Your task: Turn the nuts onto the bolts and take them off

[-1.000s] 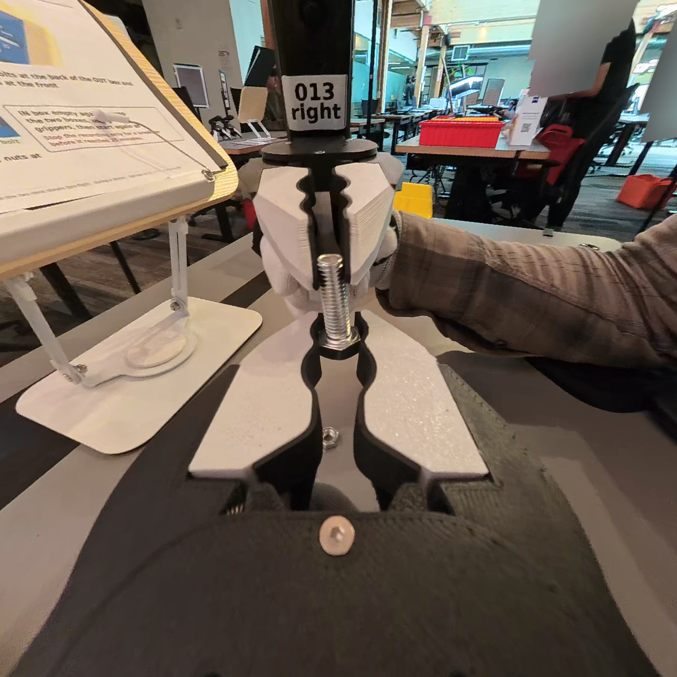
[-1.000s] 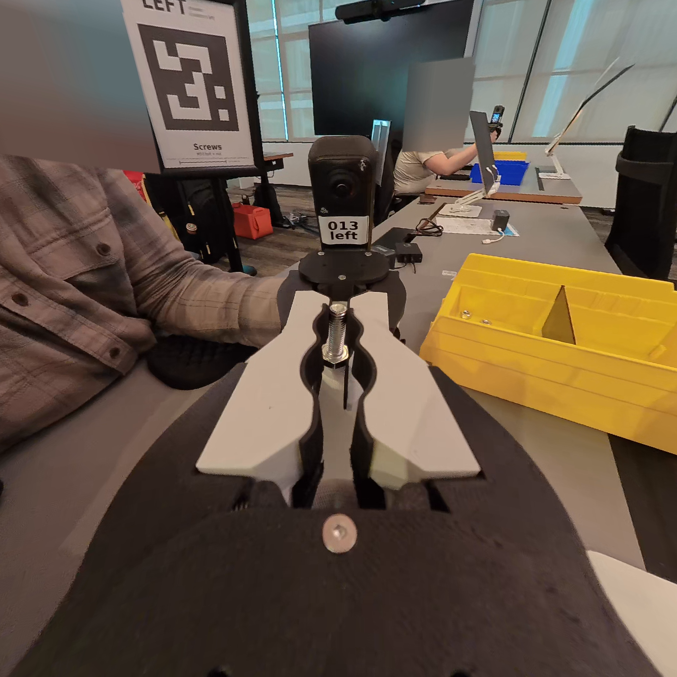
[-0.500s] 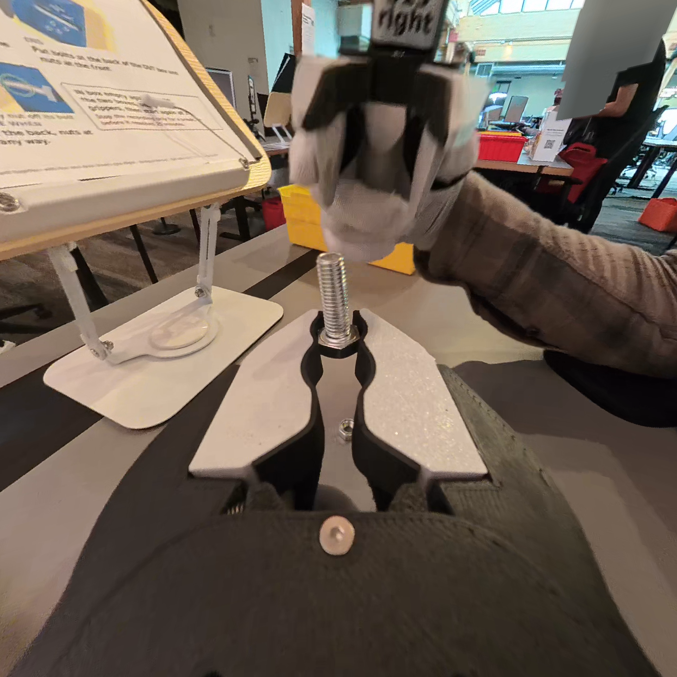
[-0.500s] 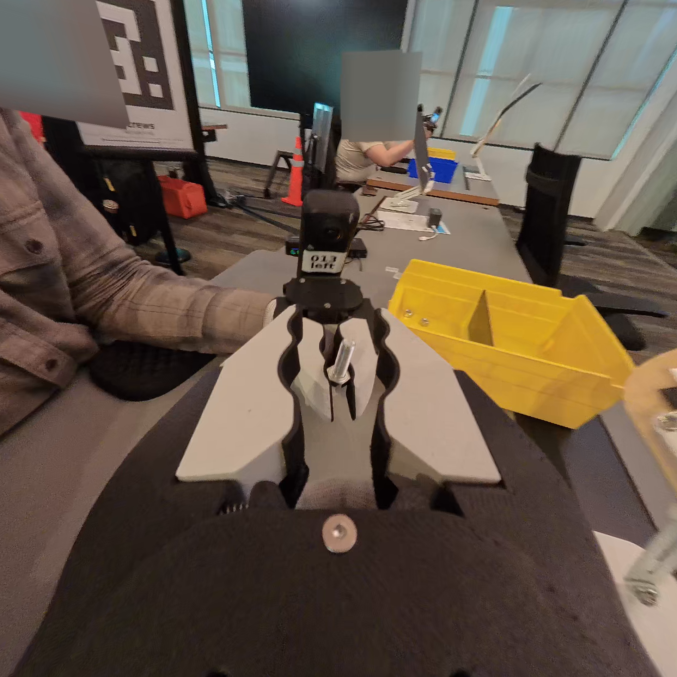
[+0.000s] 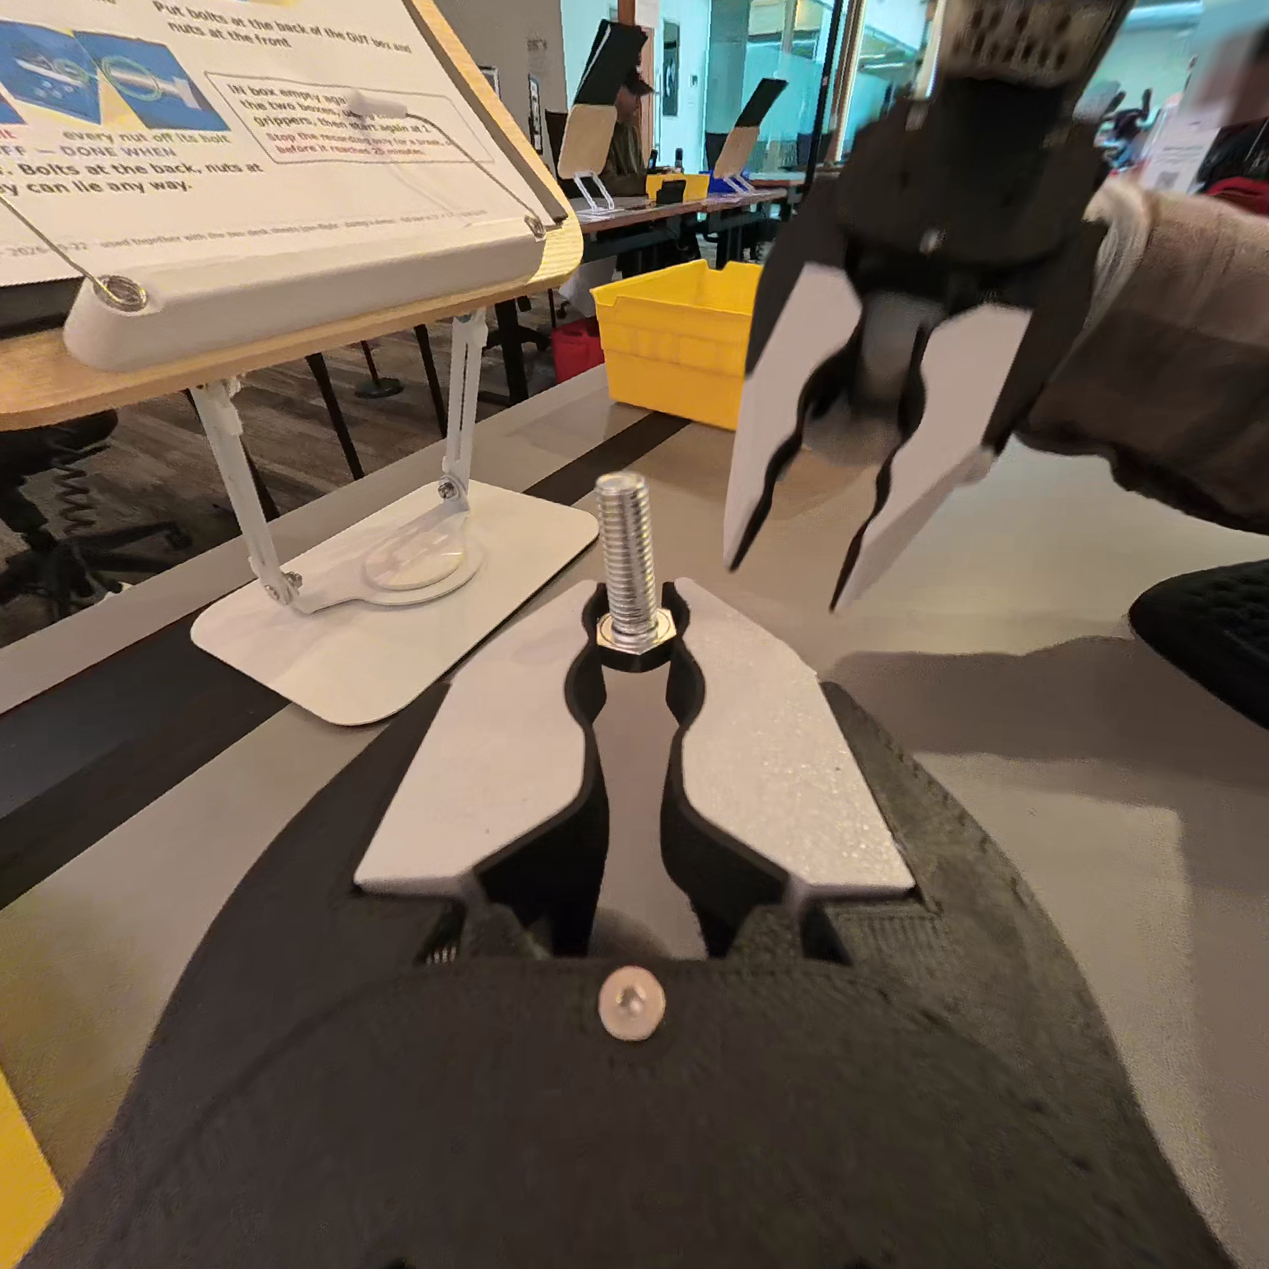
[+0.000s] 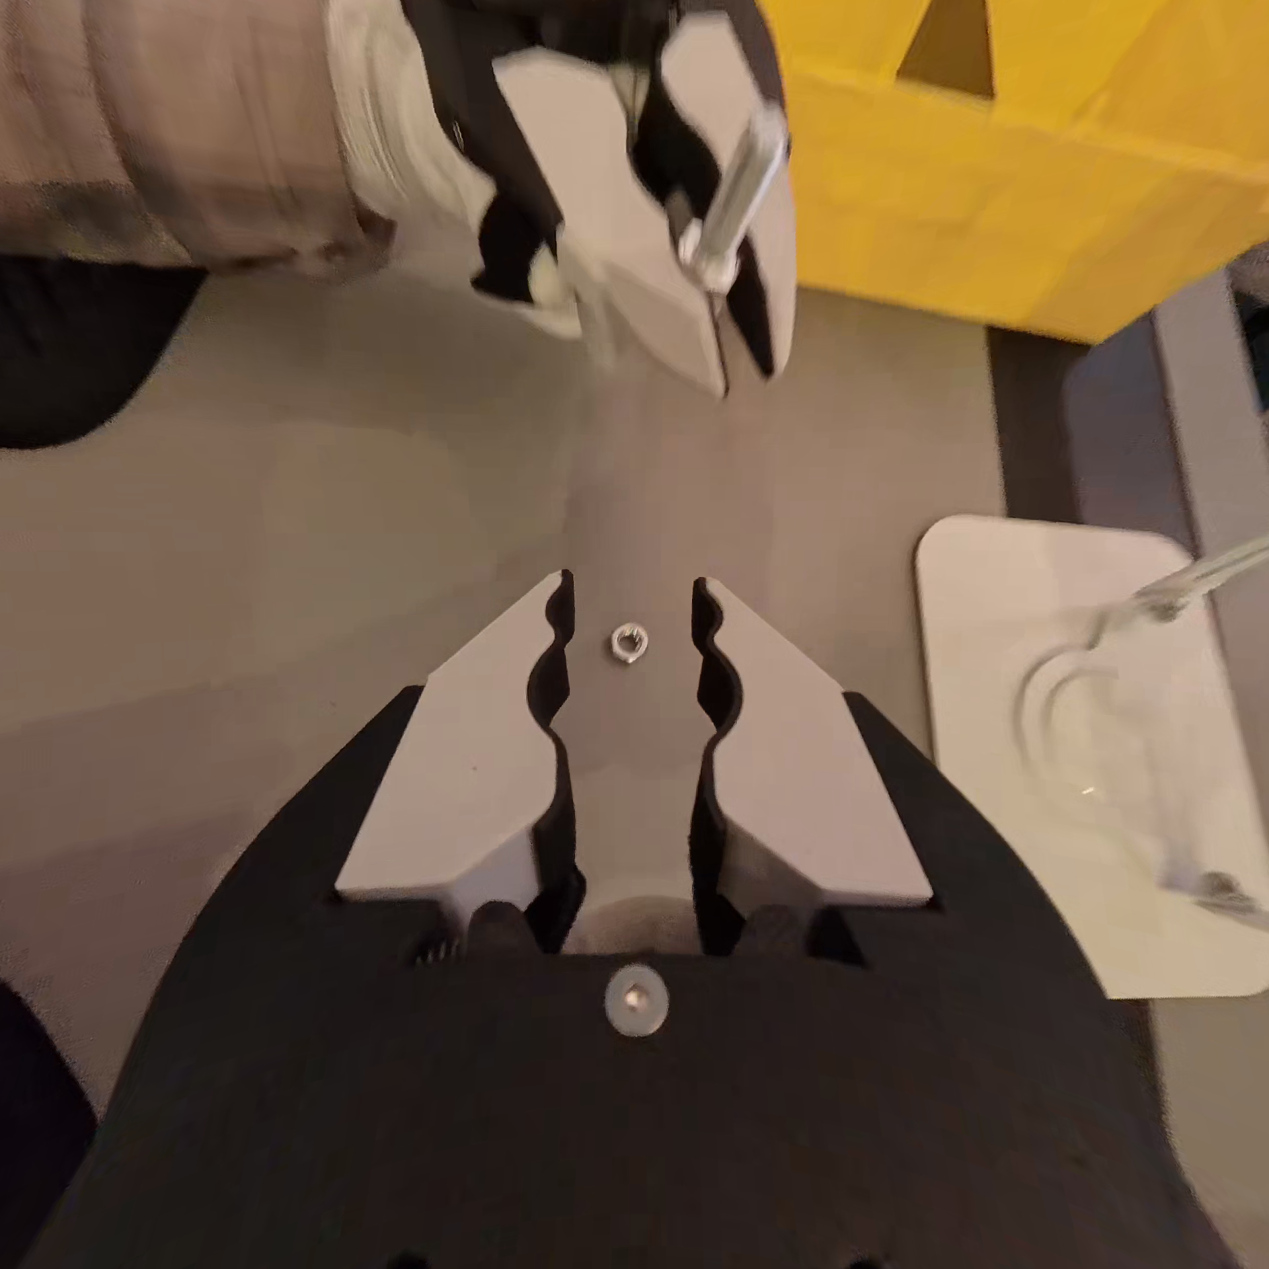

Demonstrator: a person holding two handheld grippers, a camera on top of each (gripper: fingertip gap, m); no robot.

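My left gripper (image 5: 635,611) has white fingers (image 5: 505,748) lined black, and its bolt (image 5: 626,566) is shiny silver. The desk (image 6: 275,549) is grey with a black band. The bin (image 5: 676,343) is yellow; my sleeve (image 5: 1167,371) is brownish plaid.

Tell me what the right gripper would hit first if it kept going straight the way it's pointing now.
Probably the loose nut lying on the grey table: the right gripper, jaws open, points down at it, the nut showing between its fingertips. How much height remains is unclear.

Silver bolt (image 5: 626,557) upright, head clamped in left tool (image 5: 633,618), small nut (image 6: 629,643) apparently loose on table
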